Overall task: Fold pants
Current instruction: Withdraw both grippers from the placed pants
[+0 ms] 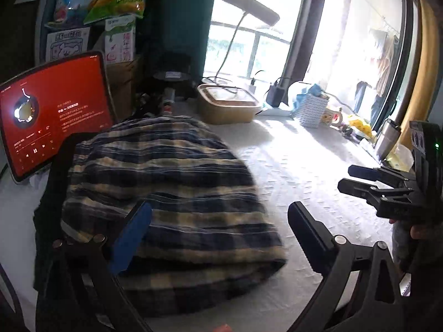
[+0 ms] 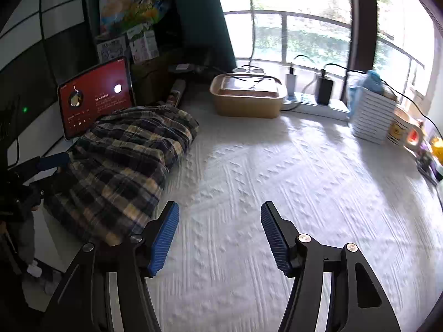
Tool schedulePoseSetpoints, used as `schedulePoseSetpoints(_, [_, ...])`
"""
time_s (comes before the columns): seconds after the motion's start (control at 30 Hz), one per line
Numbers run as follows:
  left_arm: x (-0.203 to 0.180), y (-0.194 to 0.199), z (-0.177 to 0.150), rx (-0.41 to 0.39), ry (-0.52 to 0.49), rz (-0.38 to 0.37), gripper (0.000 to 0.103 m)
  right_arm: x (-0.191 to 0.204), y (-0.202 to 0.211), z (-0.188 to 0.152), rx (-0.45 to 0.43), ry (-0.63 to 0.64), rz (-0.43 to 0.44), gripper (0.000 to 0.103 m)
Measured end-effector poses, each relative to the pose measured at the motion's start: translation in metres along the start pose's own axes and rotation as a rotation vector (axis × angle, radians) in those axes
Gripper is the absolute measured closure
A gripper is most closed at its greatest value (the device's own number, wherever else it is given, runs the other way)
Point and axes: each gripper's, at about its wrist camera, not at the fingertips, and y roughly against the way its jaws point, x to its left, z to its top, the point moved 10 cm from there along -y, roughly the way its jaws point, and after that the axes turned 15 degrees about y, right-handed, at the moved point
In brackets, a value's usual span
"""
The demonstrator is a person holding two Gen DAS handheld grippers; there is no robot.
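The left claw point(image 1: 218, 229) is spread wide and holds nothing; its blue-padded finger overlaps the plaid pants point(image 1: 171, 193) in view, contact unclear. The right claw point(image 2: 220, 238) gapes empty over the white embossed surface point(image 2: 304, 193). The soft, checked pants point(image 2: 121, 163) lie bundled at left, their near edge cut off by the fingers.

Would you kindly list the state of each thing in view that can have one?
Navy and cream plaid pants: folded, lying on the white textured cover.
Left gripper: open, empty.
Right gripper: open, empty.
Red-screened tablet: switched on, propped upright.
Tan rectangular tub: lidded.
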Motion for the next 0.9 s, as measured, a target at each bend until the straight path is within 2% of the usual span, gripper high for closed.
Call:
schedulePoseSetpoints(0.13, [-0.021, 0.009, -0.011, -0.004, -0.009, -0.018, 0.005, -0.005, 0.030, -0.009, -0.035, -0.017, -0.036, 0.028])
schedulePoseSetpoints(0.4, [-0.072, 0.043, -0.024, -0.046, -0.122, -0.080, 0.005, -0.013, 0.092, -0.022, -0.116, -0.048, -0.128, 0.023])
schedulePoseSetpoints(0.53, [-0.094, 0.062, -0.027, -0.081, -0.139, -0.104, 0.005, -0.015, 0.123, -0.029, -0.139, -0.047, -0.188, 0.022])
schedulePoseSetpoints(0.73, [-0.119, 0.082, -0.034, -0.133, -0.184, -0.053, 0.005, -0.021, 0.172, -0.037, -0.183, -0.046, -0.264, 0.015])
schedulePoseSetpoints(0.9, [-0.129, 0.106, -0.028, -0.197, -0.154, -0.047, 0.005, -0.021, 0.208, -0.040, -0.235, -0.045, -0.313, 0.012])
